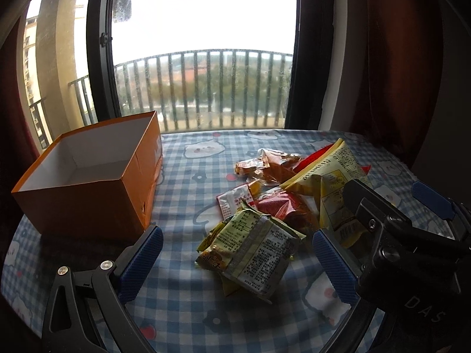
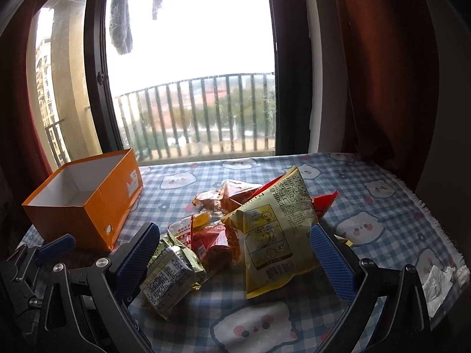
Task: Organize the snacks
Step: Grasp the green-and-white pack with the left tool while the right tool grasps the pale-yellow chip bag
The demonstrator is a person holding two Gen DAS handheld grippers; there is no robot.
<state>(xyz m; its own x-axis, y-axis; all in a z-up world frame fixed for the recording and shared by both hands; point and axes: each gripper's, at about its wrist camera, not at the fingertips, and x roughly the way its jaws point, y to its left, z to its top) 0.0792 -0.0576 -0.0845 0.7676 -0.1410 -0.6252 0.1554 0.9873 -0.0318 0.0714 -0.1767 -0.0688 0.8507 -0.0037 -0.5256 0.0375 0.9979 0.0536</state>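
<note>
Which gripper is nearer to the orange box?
Left. The left gripper hovers just right of the orange box, its left finger by the box's front corner. The right gripper sits farther right, at the big yellow bag.

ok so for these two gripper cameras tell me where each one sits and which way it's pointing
Left wrist: sits on the left gripper, low over the table, facing the window; sees the orange box, the snack pile and the green packet; shows its own open blue fingers and the right gripper.
Right wrist: sits on the right gripper, facing the same window; sees the yellow bag; shows its own open fingers and the left gripper's fingertip.
Shared: box, snack pile, checked tablecloth, window railing.
</note>
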